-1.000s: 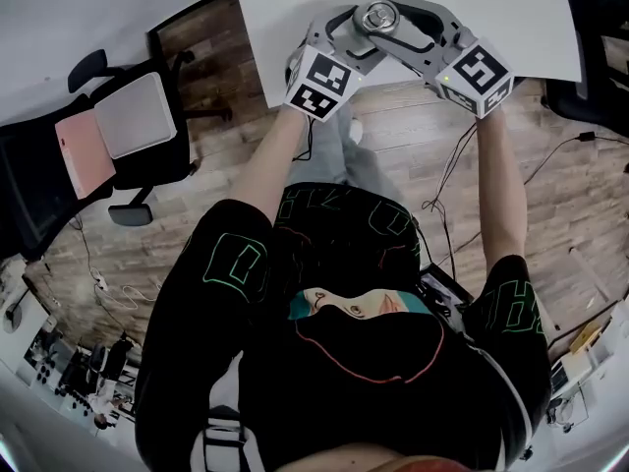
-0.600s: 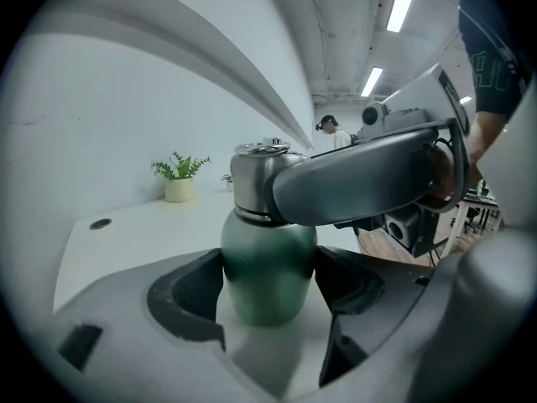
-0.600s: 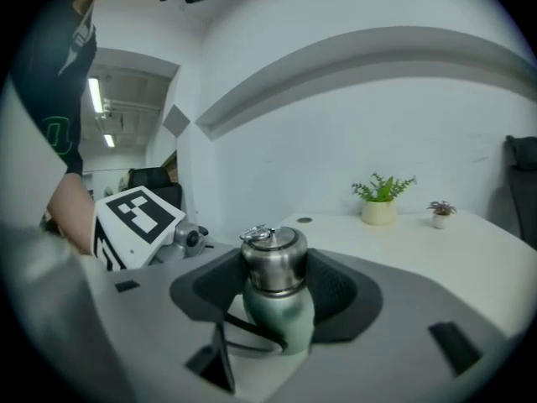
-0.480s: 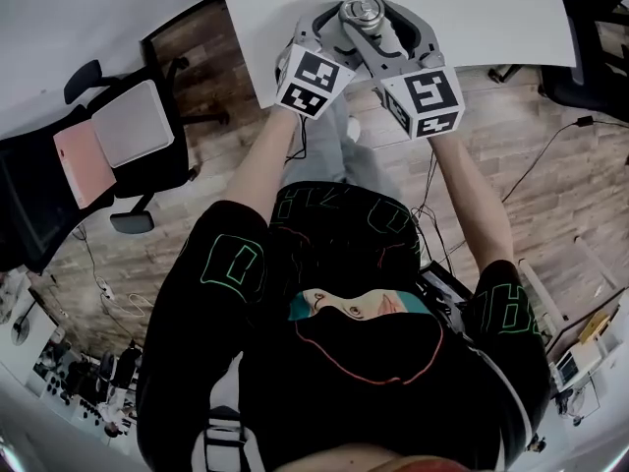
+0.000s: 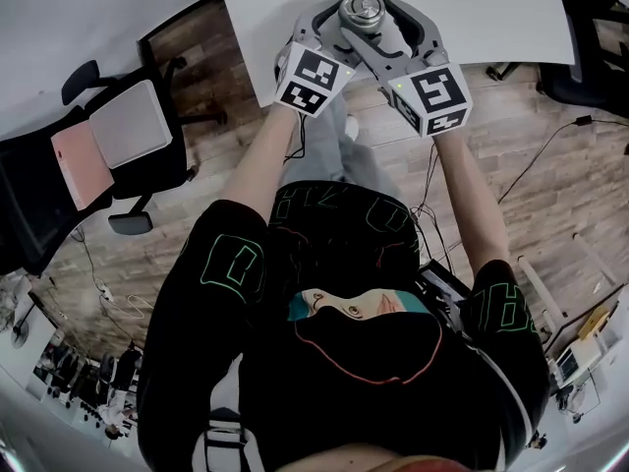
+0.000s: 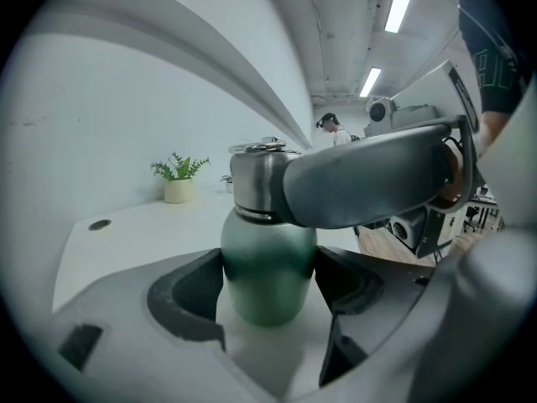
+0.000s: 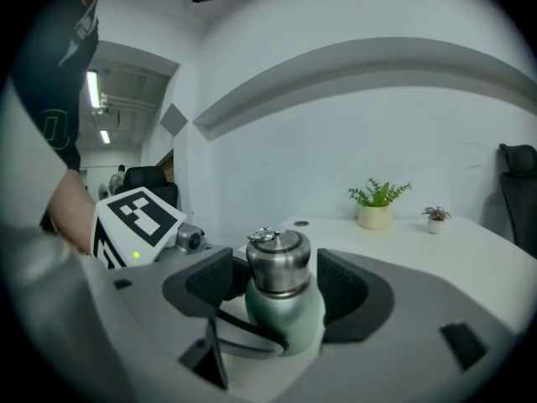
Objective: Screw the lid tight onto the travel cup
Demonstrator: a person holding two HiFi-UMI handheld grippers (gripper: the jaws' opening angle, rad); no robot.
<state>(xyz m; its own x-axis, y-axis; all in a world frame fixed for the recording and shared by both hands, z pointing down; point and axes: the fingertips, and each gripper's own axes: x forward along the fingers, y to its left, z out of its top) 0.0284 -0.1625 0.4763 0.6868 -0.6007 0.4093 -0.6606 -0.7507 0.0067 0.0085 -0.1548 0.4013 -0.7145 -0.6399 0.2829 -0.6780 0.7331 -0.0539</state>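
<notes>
Ceiling strip lights [image 6: 404,0] flood the room with bright, even light, bleaching the white counter [image 5: 491,8] in the head view. Both gripper views bulge with fisheye distortion inside black round vignettes, their near foregrounds soft. Mild highlights glint on the steel lid [image 7: 278,259] of the travel cup [image 7: 285,313]; shadows beneath are faint.

This looks like an open-plan office or lab workspace. A long white desk [image 5: 472,18] stands at twelve o'clock and a black swivel chair [image 5: 167,165] at nine. Cables [image 5: 539,165] trail over the wood-plank floor [image 5: 226,96] at three. A potted plant [image 7: 379,201] sits on the desktop, and strip lights [image 6: 403,2] line a bare concrete ceiling [image 6: 352,23].
</notes>
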